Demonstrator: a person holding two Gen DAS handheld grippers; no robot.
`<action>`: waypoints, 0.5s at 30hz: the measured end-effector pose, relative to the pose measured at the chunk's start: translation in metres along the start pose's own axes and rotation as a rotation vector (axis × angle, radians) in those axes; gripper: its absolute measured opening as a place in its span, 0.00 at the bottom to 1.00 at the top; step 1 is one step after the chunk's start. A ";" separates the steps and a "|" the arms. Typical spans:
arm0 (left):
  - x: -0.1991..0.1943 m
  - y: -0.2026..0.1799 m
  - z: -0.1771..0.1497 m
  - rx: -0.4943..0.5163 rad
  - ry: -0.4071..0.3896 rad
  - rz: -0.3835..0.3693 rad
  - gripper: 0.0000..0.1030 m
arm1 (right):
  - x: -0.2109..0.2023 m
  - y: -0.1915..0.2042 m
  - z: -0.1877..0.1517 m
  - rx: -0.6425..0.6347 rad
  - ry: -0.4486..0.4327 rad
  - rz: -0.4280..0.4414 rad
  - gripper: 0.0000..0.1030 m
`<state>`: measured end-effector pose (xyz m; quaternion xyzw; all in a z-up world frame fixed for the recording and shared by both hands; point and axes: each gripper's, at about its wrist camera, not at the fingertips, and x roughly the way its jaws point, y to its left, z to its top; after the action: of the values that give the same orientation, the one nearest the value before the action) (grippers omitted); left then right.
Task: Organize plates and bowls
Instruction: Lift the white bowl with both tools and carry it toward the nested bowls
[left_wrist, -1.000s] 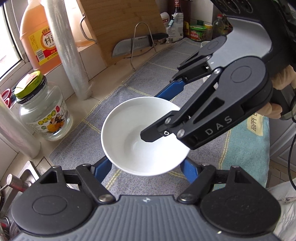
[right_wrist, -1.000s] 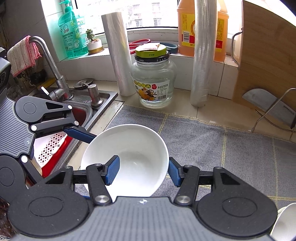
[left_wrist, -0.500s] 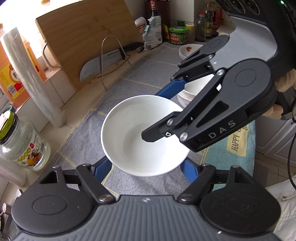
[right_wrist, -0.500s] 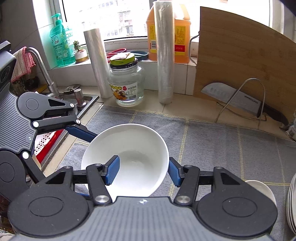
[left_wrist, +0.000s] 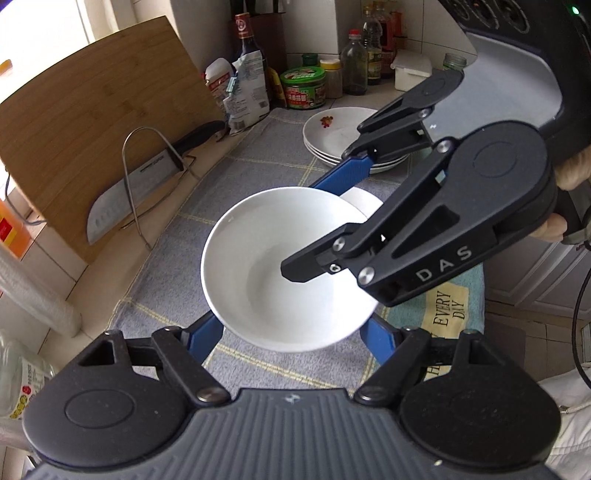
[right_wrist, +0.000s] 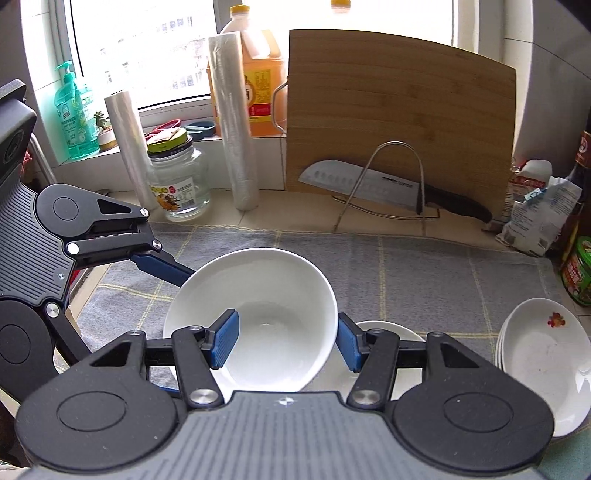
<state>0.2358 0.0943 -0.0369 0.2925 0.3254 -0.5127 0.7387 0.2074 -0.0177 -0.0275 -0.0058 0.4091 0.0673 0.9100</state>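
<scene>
Left wrist view: white bowl (left_wrist: 273, 269) seen empty, raised above grey mat (left_wrist: 258, 166). Stacked plates (left_wrist: 340, 136) seen behind, partly masked by right gripper (left_wrist: 321, 218), whose one finger sits inside bowl, other outside, wall pinched. Left gripper (left_wrist: 291, 332) blue fingers (left_wrist: 207, 338) set at bowl's sides, narrowed onto it.

Right wrist view: bowl (right_wrist: 255, 314) empty, wall clamped between right gripper (right_wrist: 284, 341) pads; second bowl (right_wrist: 388, 332) underneath; plates (right_wrist: 543, 354) at right; left gripper's one visible finger (right_wrist: 162, 266) against rim.

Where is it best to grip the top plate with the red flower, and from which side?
Probably take the top plate by its raised rim at the counter-front edge, one finger over, one under. It lies flat on a stack, too wide to span; bottles crowd its far side.
</scene>
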 end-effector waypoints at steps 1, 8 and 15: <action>0.003 -0.002 0.004 0.007 0.001 -0.005 0.78 | -0.002 -0.005 -0.001 0.005 0.000 -0.008 0.61; 0.017 -0.010 0.031 0.050 -0.011 -0.026 0.78 | -0.013 -0.033 -0.005 0.035 -0.011 -0.052 0.61; 0.029 -0.011 0.050 0.061 -0.005 -0.061 0.78 | -0.015 -0.053 -0.003 0.049 0.001 -0.082 0.61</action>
<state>0.2419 0.0364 -0.0302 0.3038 0.3164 -0.5453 0.7143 0.2019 -0.0724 -0.0206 -0.0002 0.4106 0.0198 0.9116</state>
